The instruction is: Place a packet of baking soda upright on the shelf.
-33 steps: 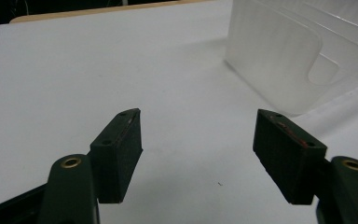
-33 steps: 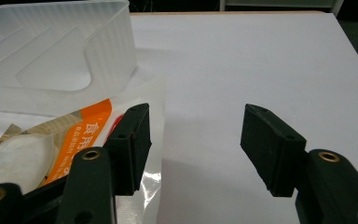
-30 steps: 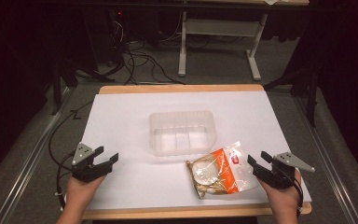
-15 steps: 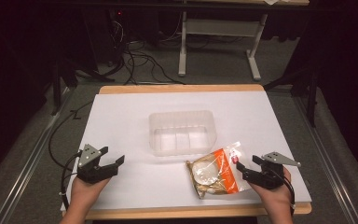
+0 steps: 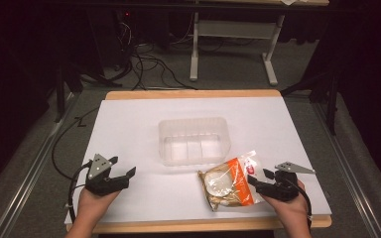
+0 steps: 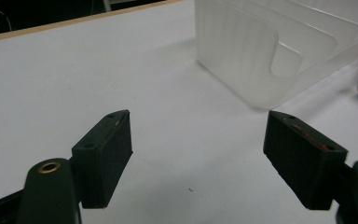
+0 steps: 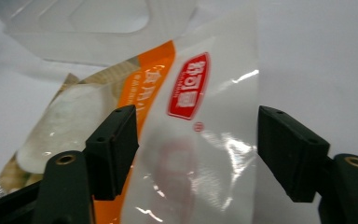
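A snack bag (image 5: 225,183), orange and clear with a red label, lies flat on the white table top near the front right. In the right gripper view the bag's (image 7: 186,93) clear end lies between the jaws. My right gripper (image 5: 258,177) is at that end; its jaws (image 7: 198,149) have just been closing a little, but the pads stand apart from the film. A clear plastic container (image 5: 194,140) sits empty at the middle. My left gripper (image 5: 128,176) rests at the front left; its jaws have just been opening, with bare table between them (image 6: 198,154).
The container (image 6: 242,51) stands ahead and to the right of the left jaws and, as a clear wall (image 7: 98,28), just beyond the bag. The white sheet (image 5: 129,124) covers a wooden table with dark floor, cables and a desk frame (image 5: 238,29) behind.
The left jaws went from shut to wide apart. The right gripper slid a little left, so that its jaws now straddle the bag's clear end.
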